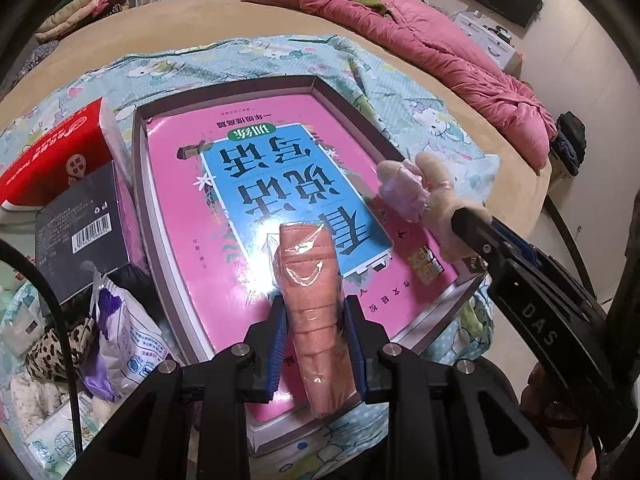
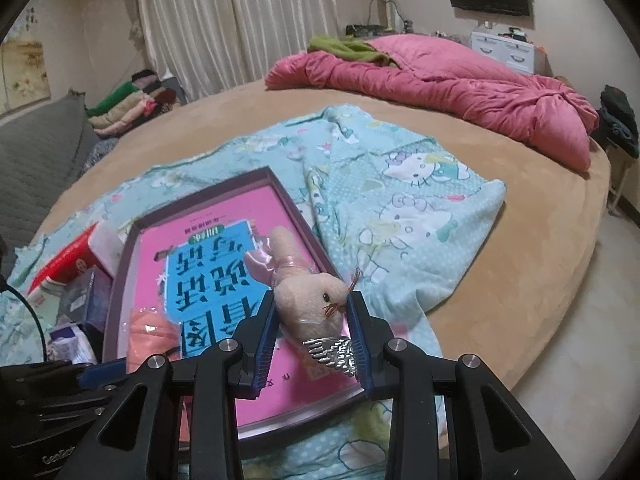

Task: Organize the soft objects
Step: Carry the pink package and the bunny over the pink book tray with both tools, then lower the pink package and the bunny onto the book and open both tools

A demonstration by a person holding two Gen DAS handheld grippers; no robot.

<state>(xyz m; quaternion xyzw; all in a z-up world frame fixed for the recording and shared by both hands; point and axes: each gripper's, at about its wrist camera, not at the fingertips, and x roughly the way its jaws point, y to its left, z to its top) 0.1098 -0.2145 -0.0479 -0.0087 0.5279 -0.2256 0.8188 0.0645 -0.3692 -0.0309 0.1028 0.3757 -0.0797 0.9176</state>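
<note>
Left gripper (image 1: pixel 316 344) clamped on wrapped carrot toy (image 1: pixel 310 304), right gripper (image 2: pixel 312 344) clamped on plush bunny (image 2: pixel 308 296), both above the boxed book (image 1: pixel 256 184).

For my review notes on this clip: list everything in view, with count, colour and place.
carrot plush: one, orange, plastic-wrapped, in the left gripper, over the box
rabbit plush: one, cream, pink bow, in the right gripper, over the box
box: one, dark rim, on the blanket, holding a pink and blue book
blanket: one, teal cartoon print, on the bed
quilt: one, pink, far side of the bed
tissue pack: one, red, left of the box
black carton: one, beside the tissue pack
left gripper: black, blue pads, shut on the carrot
right gripper: black, blue pads, shut on the rabbit
</note>
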